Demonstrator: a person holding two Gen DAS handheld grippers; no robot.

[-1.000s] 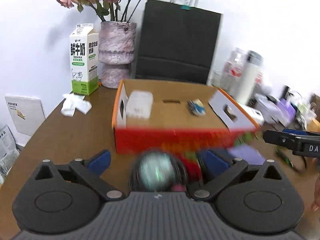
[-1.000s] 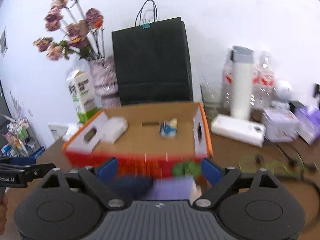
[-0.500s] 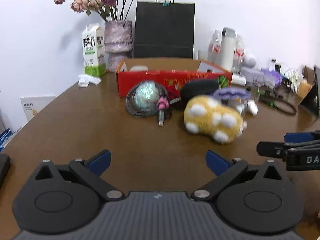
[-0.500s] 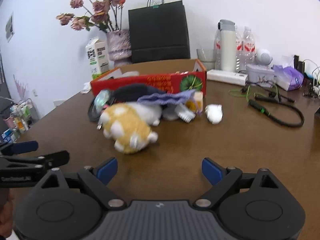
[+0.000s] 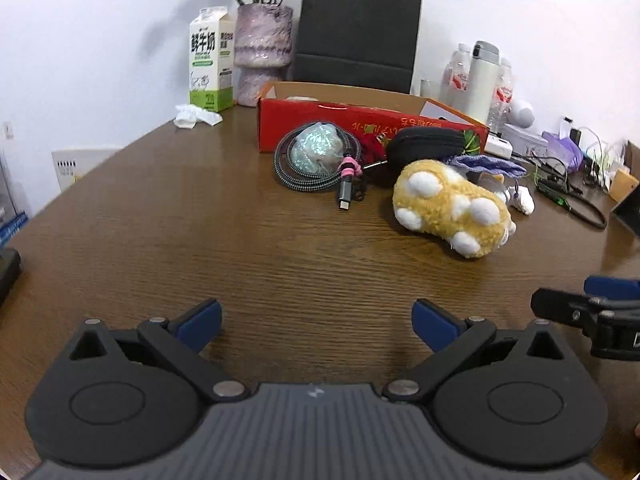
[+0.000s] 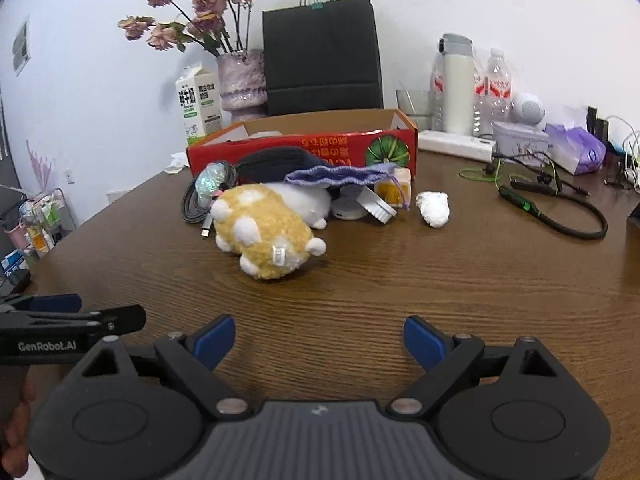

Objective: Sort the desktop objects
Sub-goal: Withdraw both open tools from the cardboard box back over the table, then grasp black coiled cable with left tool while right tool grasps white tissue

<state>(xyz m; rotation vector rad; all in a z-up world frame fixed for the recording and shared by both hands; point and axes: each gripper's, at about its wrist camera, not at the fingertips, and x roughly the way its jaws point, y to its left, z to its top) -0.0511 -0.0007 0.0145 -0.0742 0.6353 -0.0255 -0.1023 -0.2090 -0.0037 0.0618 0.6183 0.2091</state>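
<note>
A heap of desk objects lies before a red cardboard box (image 5: 360,128) (image 6: 320,148): a yellow plush toy (image 5: 452,208) (image 6: 264,232), a coiled cable around a shiny ball (image 5: 316,156) (image 6: 208,188), a black pouch (image 5: 424,148) and a purple knitted pouch (image 6: 340,176). A white crumpled wad (image 6: 433,209) lies to the right. My left gripper (image 5: 316,324) is open over bare table, well short of the heap. My right gripper (image 6: 318,342) is also open and empty, in front of the plush toy. Each gripper shows at the edge of the other's view.
Behind the box stand a milk carton (image 5: 210,60), a vase of dried flowers (image 6: 240,80) and a black paper bag (image 5: 356,32). Bottles, a white flask (image 6: 456,84), tissue packs and cables (image 6: 560,208) crowd the right side of the brown table (image 5: 200,220).
Both grippers have pulled back from above the box and dropped lower; the heap now lies further ahead. Both stay open. Little differs from half a second ago.
</note>
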